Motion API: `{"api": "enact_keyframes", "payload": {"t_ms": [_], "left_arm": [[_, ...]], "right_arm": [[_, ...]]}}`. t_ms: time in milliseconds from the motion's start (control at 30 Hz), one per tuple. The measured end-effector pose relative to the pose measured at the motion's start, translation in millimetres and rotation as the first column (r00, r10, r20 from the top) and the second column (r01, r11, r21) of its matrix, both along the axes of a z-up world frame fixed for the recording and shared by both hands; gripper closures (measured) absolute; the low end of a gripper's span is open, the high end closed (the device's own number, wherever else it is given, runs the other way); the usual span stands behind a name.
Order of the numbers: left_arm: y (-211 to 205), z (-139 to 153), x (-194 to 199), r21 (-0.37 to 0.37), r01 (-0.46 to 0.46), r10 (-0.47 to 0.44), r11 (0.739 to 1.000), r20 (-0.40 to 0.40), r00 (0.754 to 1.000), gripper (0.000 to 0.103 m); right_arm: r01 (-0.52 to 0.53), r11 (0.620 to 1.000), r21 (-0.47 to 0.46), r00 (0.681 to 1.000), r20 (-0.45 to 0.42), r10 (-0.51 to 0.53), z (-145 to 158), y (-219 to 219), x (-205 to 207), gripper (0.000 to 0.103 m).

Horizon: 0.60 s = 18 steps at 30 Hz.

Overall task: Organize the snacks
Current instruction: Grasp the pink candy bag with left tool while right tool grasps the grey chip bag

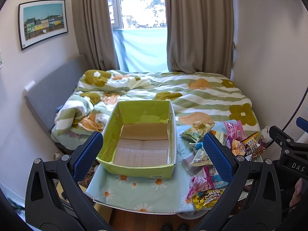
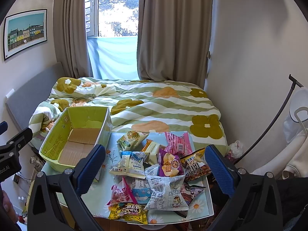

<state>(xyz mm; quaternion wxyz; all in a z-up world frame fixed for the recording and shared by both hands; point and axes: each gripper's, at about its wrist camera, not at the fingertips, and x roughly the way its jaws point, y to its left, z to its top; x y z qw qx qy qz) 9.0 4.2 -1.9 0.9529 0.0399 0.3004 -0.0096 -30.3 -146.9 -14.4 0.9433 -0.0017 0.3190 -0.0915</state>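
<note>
— Fingers on your left gripper (image 1: 153,154) and right gripper (image 2: 155,167)?
— Both spread wide, holding nothing. Snack packets (image 2: 154,169) lie heaped on the table (image 1: 134,194), right of the green cardboard box (image 1: 138,171).

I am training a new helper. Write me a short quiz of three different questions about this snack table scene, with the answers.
1. True or false: the green cardboard box already holds several snack packets.
2. Multiple choice: seen from the left wrist camera, the pile of snack packets lies (A) to the left of the box, (B) to the right of the box, (C) on the bed.
3. Short answer: is the left claw or the right claw holding anything?

Key
1. False; only its bare cardboard bottom shows.
2. B.
3. No; both claws are open and hold nothing.
</note>
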Motion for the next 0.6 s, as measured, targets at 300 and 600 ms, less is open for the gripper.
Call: {"api": "enact_keyframes", "payload": {"t_ms": [300, 600], "left_arm": [[-4.2, -3.5, 5.4, 0.002, 0.016, -0.015, 1.0, -0.023, 1.0, 0.001], [-12.8, -48.0, 29.0, -0.048, 0.102, -0.109, 0.994, -0.179, 0.978, 0.001]], "right_arm": [[0.004, 1.0, 0.007, 1.0, -0.004, -0.004, -0.2, -1.0, 0.2, 0.0], [0.065, 0.997, 0.035, 0.997, -0.052, -0.063, -8.1, -30.7, 0.7, 0.0]]}}
